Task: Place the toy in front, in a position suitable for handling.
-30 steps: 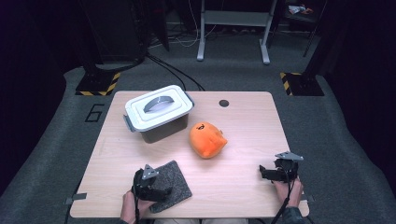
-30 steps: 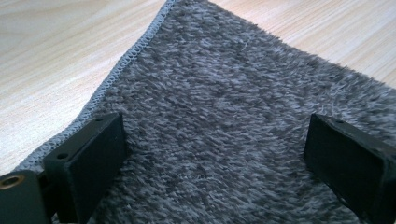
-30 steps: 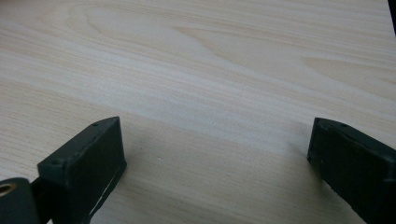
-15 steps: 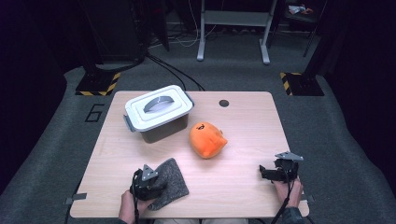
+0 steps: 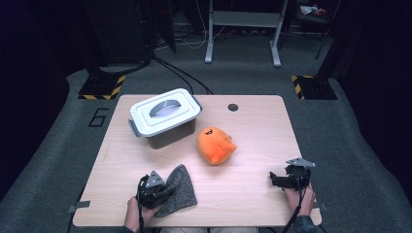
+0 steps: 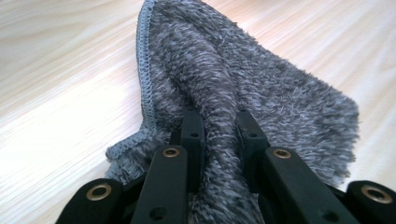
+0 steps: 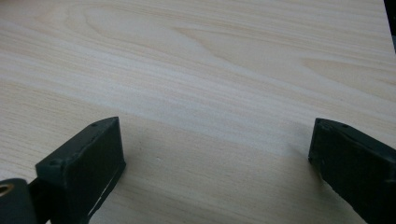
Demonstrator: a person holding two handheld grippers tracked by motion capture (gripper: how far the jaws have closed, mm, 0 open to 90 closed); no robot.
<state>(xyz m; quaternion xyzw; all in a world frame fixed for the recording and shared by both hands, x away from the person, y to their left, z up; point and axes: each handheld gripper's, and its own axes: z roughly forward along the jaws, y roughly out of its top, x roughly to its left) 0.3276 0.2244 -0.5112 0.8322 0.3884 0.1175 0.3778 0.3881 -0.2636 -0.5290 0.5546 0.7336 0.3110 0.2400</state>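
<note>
A fuzzy grey cloth [image 5: 180, 190] lies near the table's front edge, left of centre. My left gripper [image 5: 166, 190] sits at its left side, held by a hand. Its jaws have just been closing and now pinch a raised fold of the cloth [image 6: 261, 93] between them; in the left gripper view the left gripper [image 6: 217, 116] has both pads pressed into the pile. At the front right, my right gripper [image 5: 273, 180] rests low over bare wood. In the right gripper view the right gripper [image 7: 217, 154] stands wide open with nothing between its jaws.
A grey-lidded plastic box [image 5: 165, 116] with a handle stands at the back left of the wooden table [image 5: 262, 131]. An orange plush toy [image 5: 215, 144] lies in the middle. A dark cable hole [image 5: 233, 107] sits near the far edge.
The left jaws have closed on the cloth, and the cloth has bunched into a ridge between them. Neither hand has moved.
</note>
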